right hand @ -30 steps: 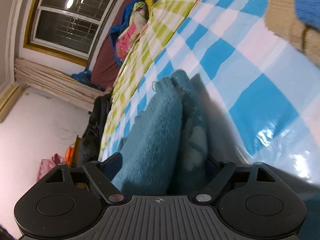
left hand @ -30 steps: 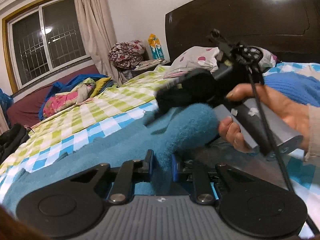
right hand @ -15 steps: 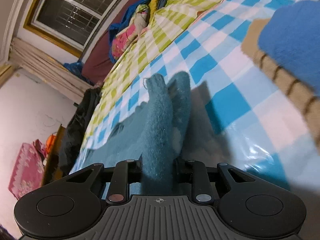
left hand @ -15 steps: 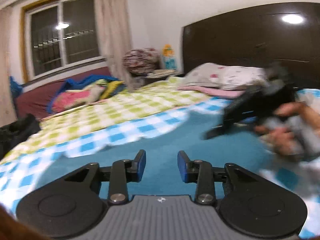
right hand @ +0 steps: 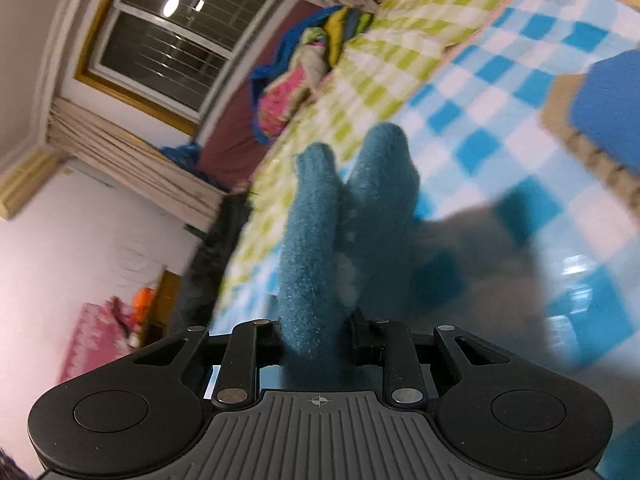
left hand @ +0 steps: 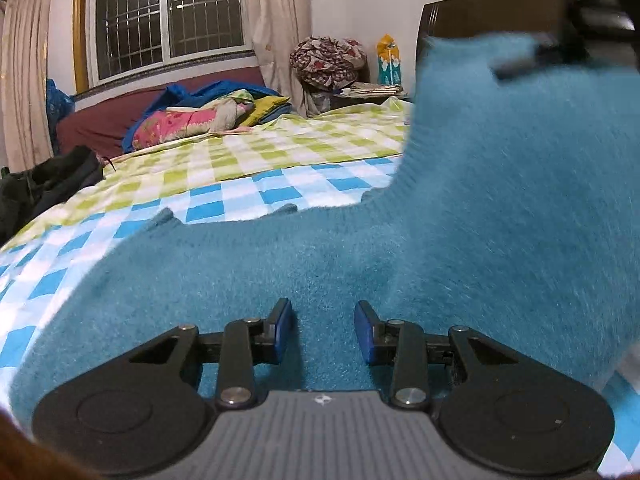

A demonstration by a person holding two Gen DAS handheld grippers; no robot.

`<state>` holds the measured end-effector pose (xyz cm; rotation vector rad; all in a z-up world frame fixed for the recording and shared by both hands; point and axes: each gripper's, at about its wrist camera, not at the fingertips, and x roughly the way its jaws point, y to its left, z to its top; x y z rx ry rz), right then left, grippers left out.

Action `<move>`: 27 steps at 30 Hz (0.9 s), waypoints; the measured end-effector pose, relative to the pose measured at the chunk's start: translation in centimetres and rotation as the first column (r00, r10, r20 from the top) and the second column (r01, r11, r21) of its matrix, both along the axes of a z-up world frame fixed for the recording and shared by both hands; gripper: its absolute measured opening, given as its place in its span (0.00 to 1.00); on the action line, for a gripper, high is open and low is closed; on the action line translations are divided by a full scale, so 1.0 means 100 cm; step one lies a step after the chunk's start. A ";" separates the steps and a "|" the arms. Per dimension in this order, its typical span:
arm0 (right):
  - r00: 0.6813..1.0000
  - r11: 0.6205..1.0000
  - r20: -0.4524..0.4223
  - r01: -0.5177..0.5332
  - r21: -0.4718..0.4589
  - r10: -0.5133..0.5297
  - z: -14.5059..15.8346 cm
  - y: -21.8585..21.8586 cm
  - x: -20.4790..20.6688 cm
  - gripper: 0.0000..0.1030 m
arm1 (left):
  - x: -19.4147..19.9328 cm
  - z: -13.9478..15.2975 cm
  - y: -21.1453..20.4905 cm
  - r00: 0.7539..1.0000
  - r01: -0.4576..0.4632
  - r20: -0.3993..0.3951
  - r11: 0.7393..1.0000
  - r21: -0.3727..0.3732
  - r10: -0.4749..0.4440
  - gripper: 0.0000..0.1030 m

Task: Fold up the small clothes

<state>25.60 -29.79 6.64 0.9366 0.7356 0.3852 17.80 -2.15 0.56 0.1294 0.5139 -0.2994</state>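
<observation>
A fuzzy teal sweater (left hand: pixel 460 240) lies on the checked bed sheet (left hand: pixel 248 188); its right part is lifted high and blurred. My left gripper (left hand: pixel 324 330) is open and empty, low over the flat part of the sweater. My right gripper (right hand: pixel 316 338) is shut on a bunched fold of the teal sweater (right hand: pixel 316 240), holding it raised above the bed. The right gripper shows as a dark blur at the top right of the left wrist view (left hand: pixel 568 40).
A folded blue and tan garment (right hand: pixel 600 120) lies on the sheet to the right. Colourful bedding (left hand: pixel 192 120) is piled under the window. A dark headboard (left hand: pixel 480 16) stands behind the bed. Black clothes (left hand: pixel 40 184) lie at the left edge.
My left gripper let go of the sweater, opened and dropped low over it. My right gripper closed on the fold and lifted it up, raising the sweater's right part.
</observation>
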 end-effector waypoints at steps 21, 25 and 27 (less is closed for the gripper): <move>0.990 0.996 -0.141 -0.015 -0.084 0.003 -0.039 0.229 0.060 0.28 | -0.057 0.020 0.153 0.981 -0.180 0.057 0.978 -0.101 0.187 0.39; 0.986 0.996 -0.165 -0.013 -0.084 -0.001 -0.051 0.245 0.064 0.38 | -0.062 0.026 0.174 0.977 -0.191 0.065 0.967 -0.167 0.204 0.39; 0.987 0.997 -0.159 -0.018 -0.072 0.007 -0.053 0.250 0.062 0.45 | -0.069 0.029 0.181 0.977 -0.183 0.077 0.965 -0.189 0.201 0.39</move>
